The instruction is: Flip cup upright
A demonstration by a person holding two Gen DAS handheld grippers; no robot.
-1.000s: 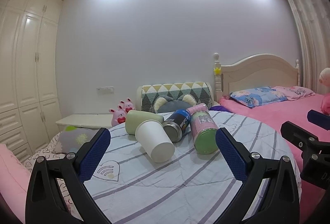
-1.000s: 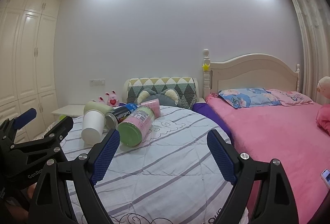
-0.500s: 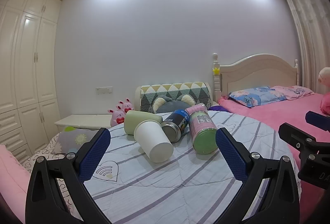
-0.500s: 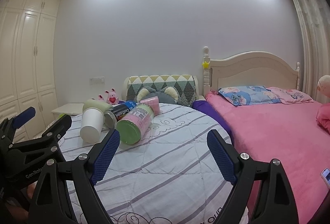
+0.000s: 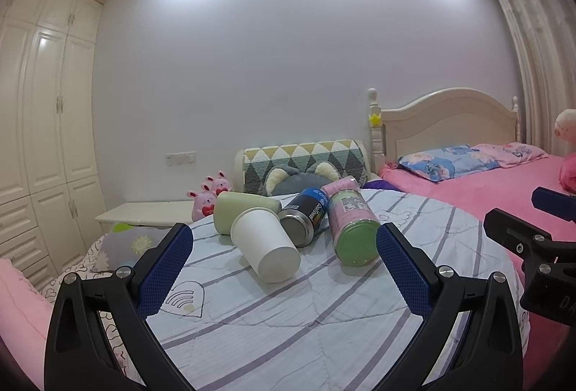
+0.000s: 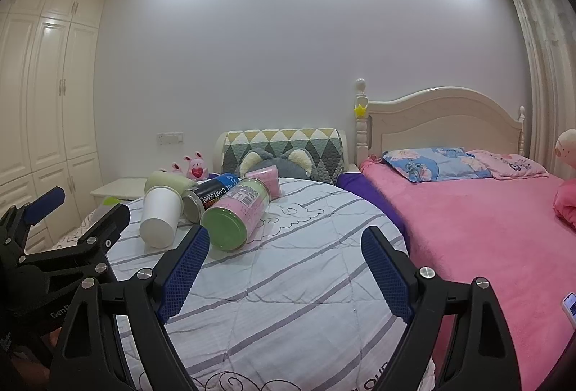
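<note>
The left hand-held gripper point(image 5: 284, 268) is hovering wide open near the white cup point(image 5: 264, 245) lying, seemingly, on the table point(image 5: 306, 319); closing squarely across its sidewall is looking safest, right hand-held gripper point(image 6: 286, 270) also open

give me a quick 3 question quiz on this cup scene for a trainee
1. True or false: the white paper cup stands upright on the striped round surface.
2. Multiple choice: which item lies directly beside the white cup, between it and the pink canister with the green end? A) dark can with a blue band B) a glass bottle C) a spoon
3. Short answer: what is the state of the left tool and the right tool?

Key
1. False, it lies on its side.
2. A
3. Both open, holding nothing.
</note>
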